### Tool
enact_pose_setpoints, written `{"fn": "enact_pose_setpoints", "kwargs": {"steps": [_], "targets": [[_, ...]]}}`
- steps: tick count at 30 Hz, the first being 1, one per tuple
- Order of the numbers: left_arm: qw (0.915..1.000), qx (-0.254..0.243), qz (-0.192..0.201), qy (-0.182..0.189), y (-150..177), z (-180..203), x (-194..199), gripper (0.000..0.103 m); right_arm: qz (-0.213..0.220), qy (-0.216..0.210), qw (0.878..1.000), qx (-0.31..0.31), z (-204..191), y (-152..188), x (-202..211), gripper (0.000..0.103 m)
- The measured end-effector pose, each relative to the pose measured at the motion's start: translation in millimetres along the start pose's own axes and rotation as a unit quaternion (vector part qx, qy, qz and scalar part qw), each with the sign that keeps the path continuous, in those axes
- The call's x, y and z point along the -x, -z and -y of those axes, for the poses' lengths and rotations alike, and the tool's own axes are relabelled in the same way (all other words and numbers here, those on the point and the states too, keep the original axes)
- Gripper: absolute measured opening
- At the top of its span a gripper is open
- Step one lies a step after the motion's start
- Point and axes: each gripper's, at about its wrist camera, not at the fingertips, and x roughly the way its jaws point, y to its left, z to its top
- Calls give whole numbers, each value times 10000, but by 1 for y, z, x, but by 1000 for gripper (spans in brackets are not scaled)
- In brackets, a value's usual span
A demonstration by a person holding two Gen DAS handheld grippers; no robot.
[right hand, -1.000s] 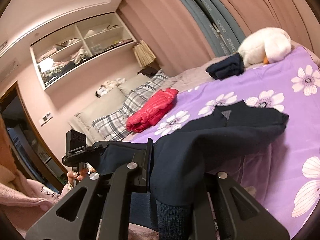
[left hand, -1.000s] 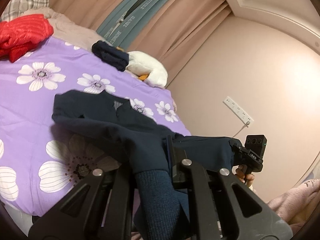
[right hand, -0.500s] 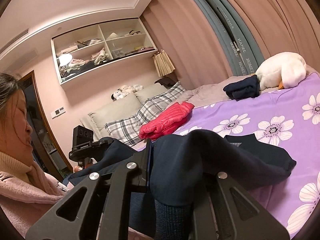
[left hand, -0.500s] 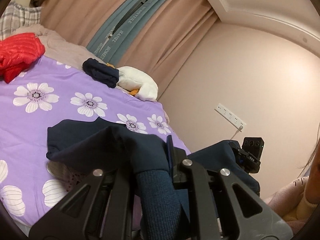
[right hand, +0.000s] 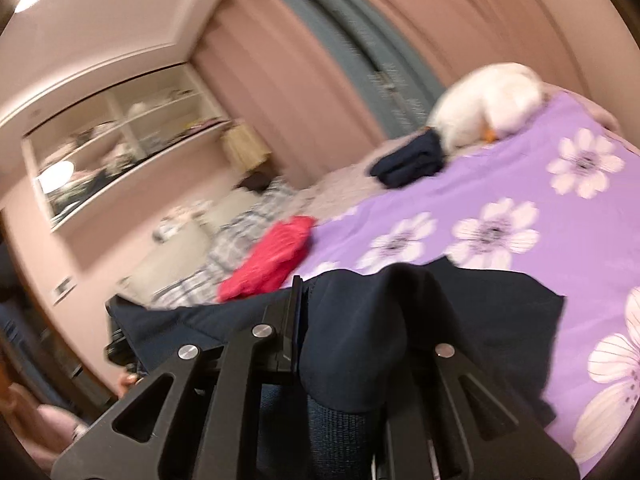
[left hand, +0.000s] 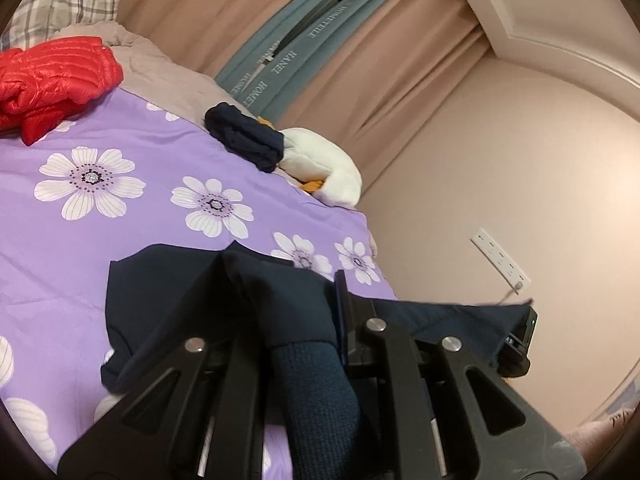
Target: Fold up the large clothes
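Now the left gripper point(left hand: 296, 320) is clamping the navy garment point(left hand: 168, 280) by its ribbed hem. The right gripper point(right hand: 352, 336) is also gripping this garment, which is hanging over the near part of the purple bedspread point(left hand: 120, 216).

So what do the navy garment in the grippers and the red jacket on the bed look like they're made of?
Navy garment: smooth matte cloth, likely knit, with a ribbed knit cuff showing a fine grid texture. Red jacket: shiny, puffy quilted shell with stitched channels, probably nylon down-style, though fill cannot be seen.
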Motion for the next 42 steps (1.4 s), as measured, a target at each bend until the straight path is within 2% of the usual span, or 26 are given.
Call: {"fn": "enact_pose_setpoints", "kwargs": {"steps": [4,7,14,21,27,32,36,42], "targets": [[9998,136,-49,-163,-4,-16,-16,11,112,412,9987,-291,25,0,-4,12],[9994,231,-139,-218,0,-28,-26,11,31,631,9973,-376,39,5,-10,12],[9969,539,-358,-444,5,-61,-54,11,-188,746,9960,-455,58,10,-34,12],[9920,861,-626,-680,-6,-97,-99,11,-413,847,9932,-677,86,0,-71,12],[9831,1055,-1002,-1107,-16,-129,-148,12,-708,1099,9852,-1112,124,-2,-115,11],[9714,1398,-1327,-1390,-15,-160,-185,13,-975,1299,9729,-1649,157,5,-145,11],[9597,1682,-1568,-1614,-10,-183,-210,13,-1157,1437,9609,-2064,178,11,-159,11],[9487,1887,-1784,-1804,-12,-202,-236,13,-1239,1562,9526,-2298,196,9,-173,11]]}}
